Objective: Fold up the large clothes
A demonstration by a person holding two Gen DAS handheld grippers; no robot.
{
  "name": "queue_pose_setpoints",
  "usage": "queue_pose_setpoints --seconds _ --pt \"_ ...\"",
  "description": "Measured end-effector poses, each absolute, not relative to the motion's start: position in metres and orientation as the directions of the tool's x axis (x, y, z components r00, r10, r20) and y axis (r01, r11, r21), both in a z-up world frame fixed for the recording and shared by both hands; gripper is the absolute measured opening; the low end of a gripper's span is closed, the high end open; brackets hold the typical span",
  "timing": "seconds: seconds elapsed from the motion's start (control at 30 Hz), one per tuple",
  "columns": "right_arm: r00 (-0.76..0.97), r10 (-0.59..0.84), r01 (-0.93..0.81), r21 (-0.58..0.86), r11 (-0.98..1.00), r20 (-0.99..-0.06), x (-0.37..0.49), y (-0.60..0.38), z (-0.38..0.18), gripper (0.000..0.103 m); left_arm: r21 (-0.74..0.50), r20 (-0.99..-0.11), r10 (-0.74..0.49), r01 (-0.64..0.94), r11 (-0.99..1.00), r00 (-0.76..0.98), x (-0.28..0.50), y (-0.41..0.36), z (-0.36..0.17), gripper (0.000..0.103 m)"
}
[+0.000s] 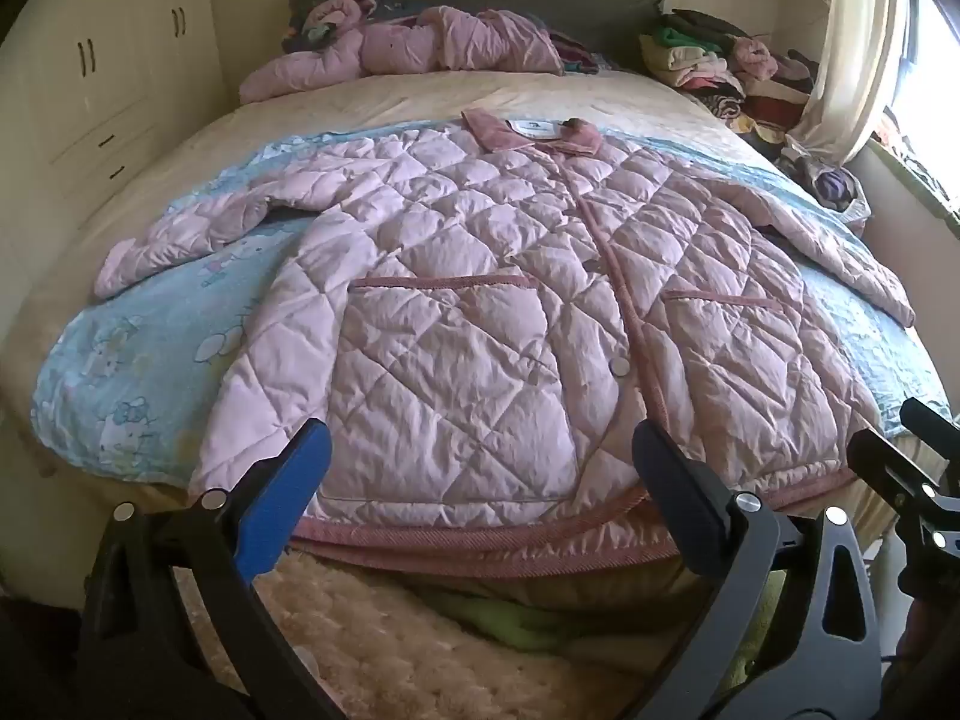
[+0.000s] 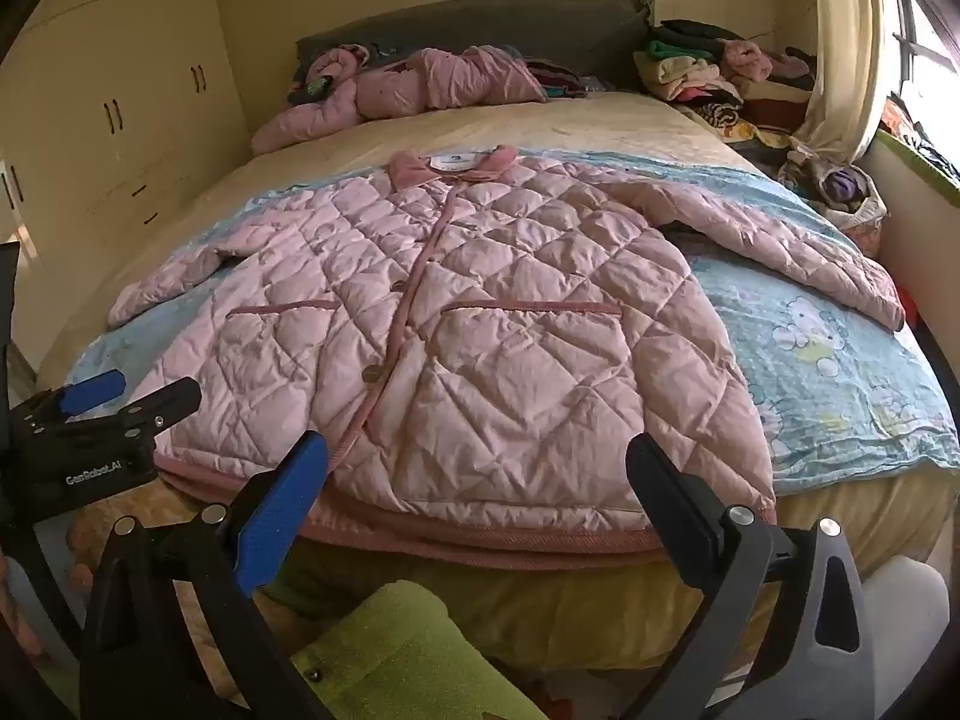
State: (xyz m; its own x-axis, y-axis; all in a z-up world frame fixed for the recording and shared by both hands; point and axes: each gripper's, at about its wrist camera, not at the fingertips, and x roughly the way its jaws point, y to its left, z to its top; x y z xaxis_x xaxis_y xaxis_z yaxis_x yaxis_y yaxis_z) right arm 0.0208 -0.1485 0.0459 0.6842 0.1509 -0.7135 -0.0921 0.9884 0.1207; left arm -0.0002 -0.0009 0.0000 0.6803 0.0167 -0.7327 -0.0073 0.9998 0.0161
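Pink quilted jacket (image 1: pixel 480 300) is spread flat on the bed (image 1: pixel 420 102), collar far, hem nearest, running straight away from both grippers. Left gripper (image 1: pixel 480 474) and right gripper (image 2: pixel 477 480) hover side by side just short of the hem, jaws wide, holding nothing.

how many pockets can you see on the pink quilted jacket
2. One pocket sits on the jacket's left front panel, the other pocket on the right panel, either side of the button placket. Any inside pockets would be hidden.
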Motion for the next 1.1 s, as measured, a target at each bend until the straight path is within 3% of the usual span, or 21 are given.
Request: queue_pose_setpoints --seconds 1.1 --pt "0.692 0.126 -0.084 0.094 0.992 -0.710 0.0211 -0.1473 0.0455 0.099 -0.004 -0.739 -0.002 -0.002 1.000 0.673 0.0009 -0.0031 -0.0027 0.094"
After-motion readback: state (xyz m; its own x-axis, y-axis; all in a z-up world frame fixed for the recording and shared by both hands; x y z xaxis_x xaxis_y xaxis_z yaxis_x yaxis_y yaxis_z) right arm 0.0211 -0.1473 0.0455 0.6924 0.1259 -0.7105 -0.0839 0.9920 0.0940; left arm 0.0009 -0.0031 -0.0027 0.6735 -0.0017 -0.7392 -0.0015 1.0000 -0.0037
